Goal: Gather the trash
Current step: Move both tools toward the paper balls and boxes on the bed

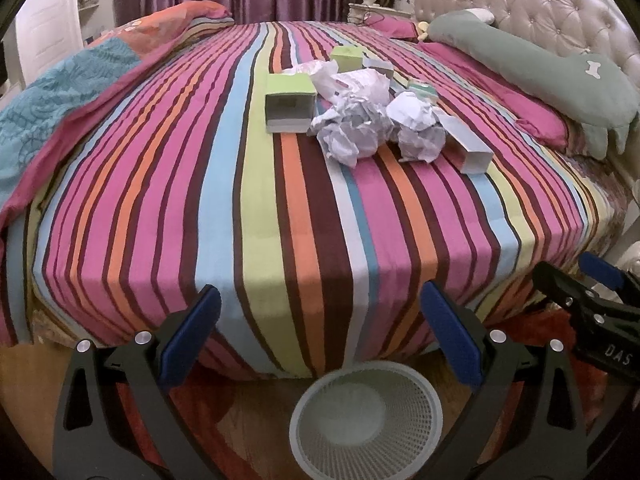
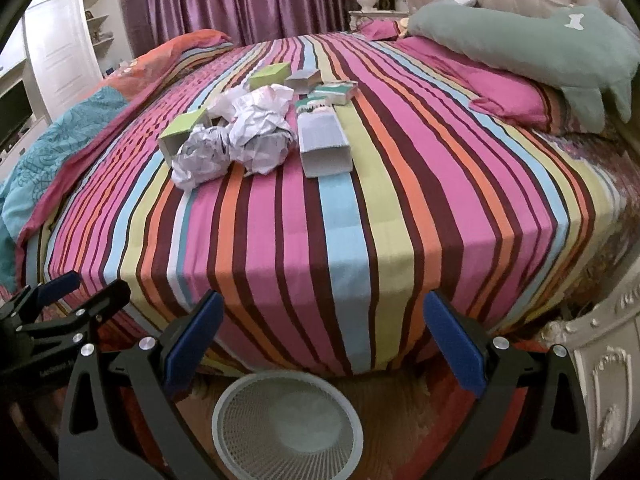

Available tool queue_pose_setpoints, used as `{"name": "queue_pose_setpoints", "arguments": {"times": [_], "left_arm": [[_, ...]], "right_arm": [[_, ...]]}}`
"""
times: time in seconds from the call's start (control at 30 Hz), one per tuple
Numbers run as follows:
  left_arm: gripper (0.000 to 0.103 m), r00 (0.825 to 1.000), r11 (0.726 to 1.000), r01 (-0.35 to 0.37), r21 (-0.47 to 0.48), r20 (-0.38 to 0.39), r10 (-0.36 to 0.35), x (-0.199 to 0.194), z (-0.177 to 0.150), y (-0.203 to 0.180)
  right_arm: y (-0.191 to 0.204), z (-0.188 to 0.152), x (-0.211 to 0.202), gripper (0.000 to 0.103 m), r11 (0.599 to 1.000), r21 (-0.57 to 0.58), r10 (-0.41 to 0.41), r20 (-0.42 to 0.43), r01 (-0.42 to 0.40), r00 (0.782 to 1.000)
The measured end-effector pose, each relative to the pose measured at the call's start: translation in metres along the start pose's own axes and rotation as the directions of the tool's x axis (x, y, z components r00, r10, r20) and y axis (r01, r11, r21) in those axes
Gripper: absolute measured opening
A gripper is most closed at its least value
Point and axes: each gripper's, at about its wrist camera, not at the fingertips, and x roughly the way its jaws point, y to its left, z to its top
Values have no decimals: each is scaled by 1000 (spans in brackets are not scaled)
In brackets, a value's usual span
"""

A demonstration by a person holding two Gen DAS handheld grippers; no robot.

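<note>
Left tongs [image 1: 320, 336]: blue pads wide apart, nothing between them, held over the foot edge of the bed [image 1: 280, 208]. Right tongs [image 2: 324, 340]: likewise spread, empty, also at the foot edge of the bed; in the left wrist view they show at the right margin.

White mesh wastebasket [image 1: 366, 420] stands on the floor just in front of the bed's foot, below and between the left tongs' fingers; in the right wrist view it sits below the right tongs, a little to their left. Looks empty as far as the mesh bottom shows.

Trash lies in one cluster on the striped bed cover, beyond the wastebasket toward the tufted headboard [image 1: 532, 4]:
- two crumpled paper balls [image 1: 352, 124], side by side, touching, nearest the wastebasket
- green-topped open box [image 1: 290, 102] just left of the paper balls
- long white box [image 2: 324, 148] just right of them, open end facing the wastebasket
- white plastic bag [image 1: 320, 74] behind the paper balls
- further small boxes [image 2: 304, 78] behind the bag, some green, some teal and white

Green pillow [image 2: 540, 40] rests against the headboard, well apart from the cluster.
</note>
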Motion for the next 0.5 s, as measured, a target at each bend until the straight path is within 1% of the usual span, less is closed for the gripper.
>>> {"name": "queue_pose_setpoints", "arguments": {"times": [0.23, 0.5], "left_arm": [[97, 1000, 1000, -3, 10, 7, 3, 19, 23, -1], [97, 1000, 1000, -6, 18, 9, 6, 38, 44, 1]], "right_arm": [[-5, 21, 17, 95, 1000, 7, 0, 10, 0, 1000], [-2, 43, 40, 95, 999, -41, 14, -8, -15, 1000]]}}
